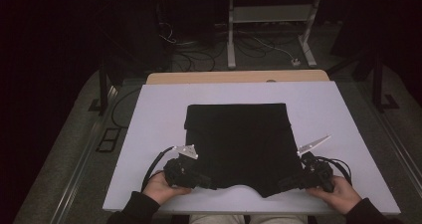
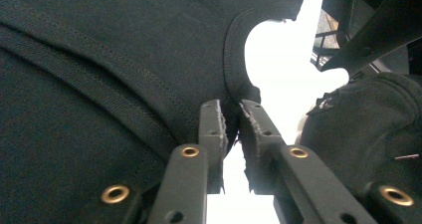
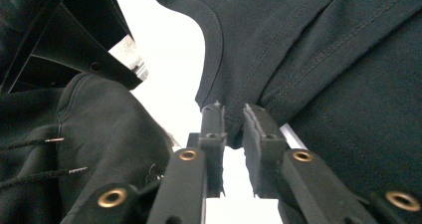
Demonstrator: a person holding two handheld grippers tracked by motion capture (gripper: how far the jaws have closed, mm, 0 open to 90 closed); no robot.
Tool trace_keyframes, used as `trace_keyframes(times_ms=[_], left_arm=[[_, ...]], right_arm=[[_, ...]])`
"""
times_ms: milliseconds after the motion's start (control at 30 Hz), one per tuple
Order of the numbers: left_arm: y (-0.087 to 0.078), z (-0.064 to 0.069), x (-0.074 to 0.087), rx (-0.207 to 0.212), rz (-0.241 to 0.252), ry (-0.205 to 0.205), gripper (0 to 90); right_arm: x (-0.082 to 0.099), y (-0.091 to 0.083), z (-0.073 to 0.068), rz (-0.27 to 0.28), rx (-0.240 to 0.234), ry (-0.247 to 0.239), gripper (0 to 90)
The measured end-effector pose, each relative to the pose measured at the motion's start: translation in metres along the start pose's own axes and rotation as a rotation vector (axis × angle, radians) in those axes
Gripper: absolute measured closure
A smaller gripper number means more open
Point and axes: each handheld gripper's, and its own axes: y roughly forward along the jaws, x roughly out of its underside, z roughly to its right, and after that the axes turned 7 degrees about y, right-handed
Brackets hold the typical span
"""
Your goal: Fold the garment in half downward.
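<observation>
A black folded garment [image 1: 236, 144] lies flat on the white board [image 1: 149, 134], its curved hem toward the near edge. My left gripper [image 1: 211, 183] sits at the garment's near left corner and my right gripper [image 1: 284, 183] at its near right corner, both held low. In the left gripper view the jaws [image 2: 233, 112] stand slightly apart, with the hem of the garment [image 2: 124, 59] just at their tips. The right gripper view shows the same: a narrow gap at the gripper [image 3: 233, 115], and the edge of the garment [image 3: 323, 45] between the tips, unpressed.
A wooden tabletop [image 1: 239, 76] shows behind the board. Beyond it, cables and a white stand frame [image 1: 271, 15] sit on the dark floor. Bare board [image 1: 348, 114] runs on both sides of the garment. The person's dark sleeves [image 2: 358, 129] rest at the near edge.
</observation>
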Motion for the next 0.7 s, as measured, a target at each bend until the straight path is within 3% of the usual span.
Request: trace_keyframes(times_ms=[167, 333, 700], left_arm=[[-0.004, 0.004, -0.001, -0.029, 0.015, 0.027, 63.8], [-0.009, 0.008, -0.002, -0.098, 0.048, 0.049, 48.9], [-0.018, 0.008, -0.005, -0.118, 0.09, 0.042, 22.1]], right_arm=[[-0.001, -0.004, -0.003, 0.039, 0.019, -0.015, 64.6], [-0.002, -0.009, -0.008, 0.08, 0.064, -0.047, 52.7], [-0.005, -0.015, -0.014, 0.138, 0.114, -0.068, 20.9]])
